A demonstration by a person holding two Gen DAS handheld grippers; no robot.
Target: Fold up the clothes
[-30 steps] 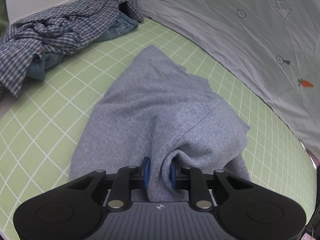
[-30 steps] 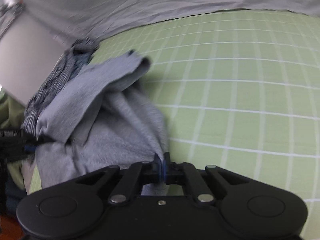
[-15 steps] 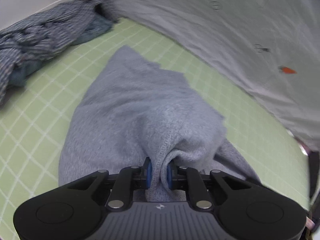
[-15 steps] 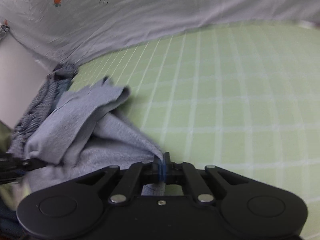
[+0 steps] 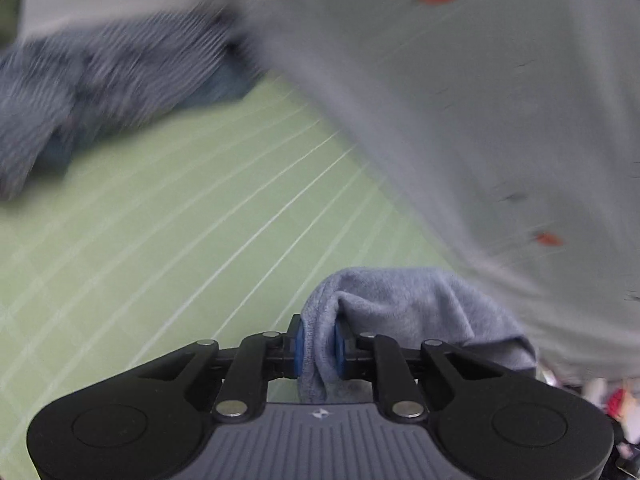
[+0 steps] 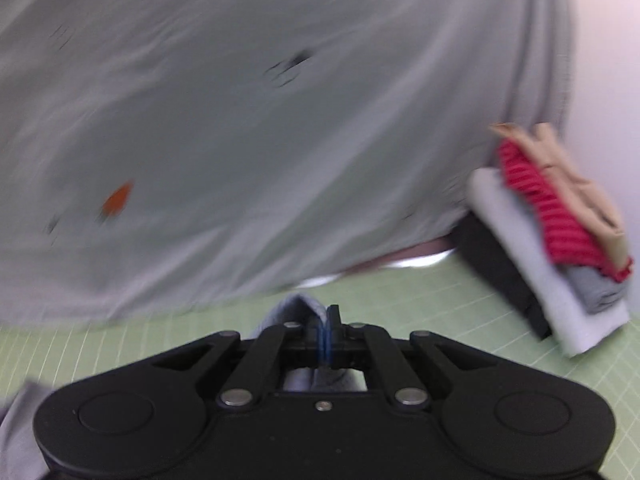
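The left gripper (image 5: 319, 343) pinches a thick fold of the grey sweatshirt (image 5: 404, 308) between its blue-padded fingers (image 5: 299, 346). The fleece bunches up just ahead of the fingers and falls away to their right, where it drapes over the gripper's black body. Ahead of the fingers and to their left lies the green grid mat (image 5: 180, 220), its white lines smeared by blur. Far ahead and to the left sits a rumpled heap of blue checked clothing (image 5: 92, 92), also blurred. A pale grey sheet with small orange carrot prints (image 5: 460, 80) fills the space ahead and to the right.

The right gripper (image 6: 325, 340) has its fingers pressed nearly together on a thin edge of the same sweatshirt (image 6: 298, 310); a small peak of grey fabric rises just ahead and slightly left of the tips, and more of it shows below, through the opening in the gripper body. The green mat (image 6: 420, 304) spreads on both sides of the fingers. Straight ahead hangs the carrot-print sheet (image 6: 260, 120). Well to the right of the fingers stands a stack of folded clothes (image 6: 560, 240): black at the bottom, then white, grey, red-striped and beige layers. The stack appears tilted in this view.
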